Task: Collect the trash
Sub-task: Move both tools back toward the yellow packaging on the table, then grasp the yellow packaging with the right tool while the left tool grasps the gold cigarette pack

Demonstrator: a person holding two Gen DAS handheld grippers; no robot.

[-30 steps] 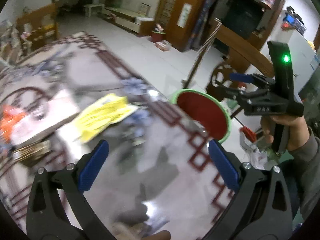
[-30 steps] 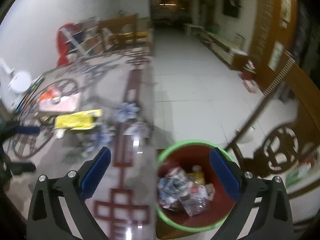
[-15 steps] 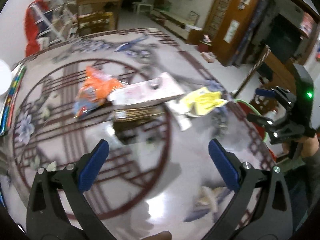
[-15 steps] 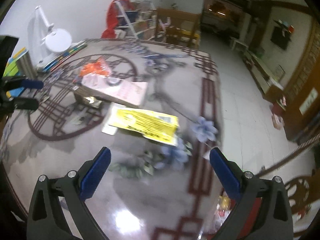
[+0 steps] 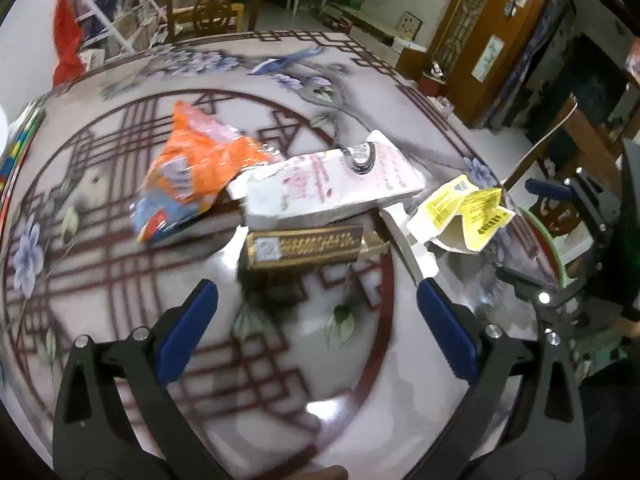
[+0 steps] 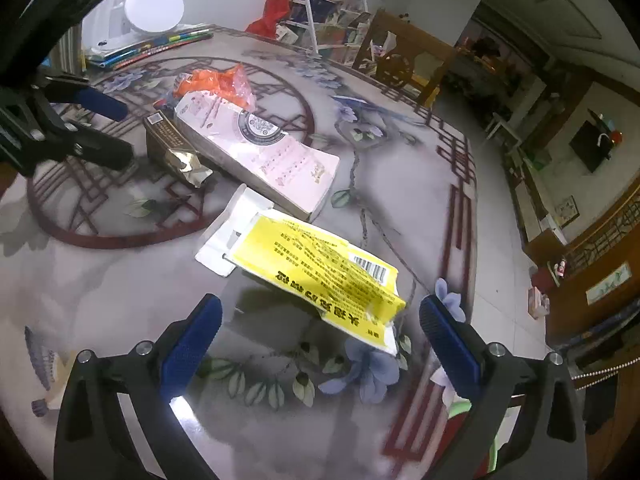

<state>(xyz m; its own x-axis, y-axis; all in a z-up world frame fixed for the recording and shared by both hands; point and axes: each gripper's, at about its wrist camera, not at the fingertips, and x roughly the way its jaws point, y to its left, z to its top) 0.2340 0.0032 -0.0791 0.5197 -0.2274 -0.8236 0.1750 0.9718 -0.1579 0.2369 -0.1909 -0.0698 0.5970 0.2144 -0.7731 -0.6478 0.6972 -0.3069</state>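
Left wrist view: my left gripper [image 5: 316, 312] hovers over the patterned table [image 5: 100, 240], jaws wide apart and empty. Ahead lie an orange wrapper [image 5: 192, 168], a long pink-white carton [image 5: 328, 184] resting on a gold-brown box [image 5: 304, 246], and a yellow carton [image 5: 464, 210] to the right. Beyond the table edge, what appears to be the green-rimmed bin [image 5: 554, 248] shows, partly hidden.

Right wrist view: my right gripper [image 6: 320, 332] is likewise spread open, holding nothing, with the yellow carton [image 6: 320, 268] just ahead between its blue pads [image 6: 192, 344]. The pink-white carton [image 6: 260, 152] lies farther on.
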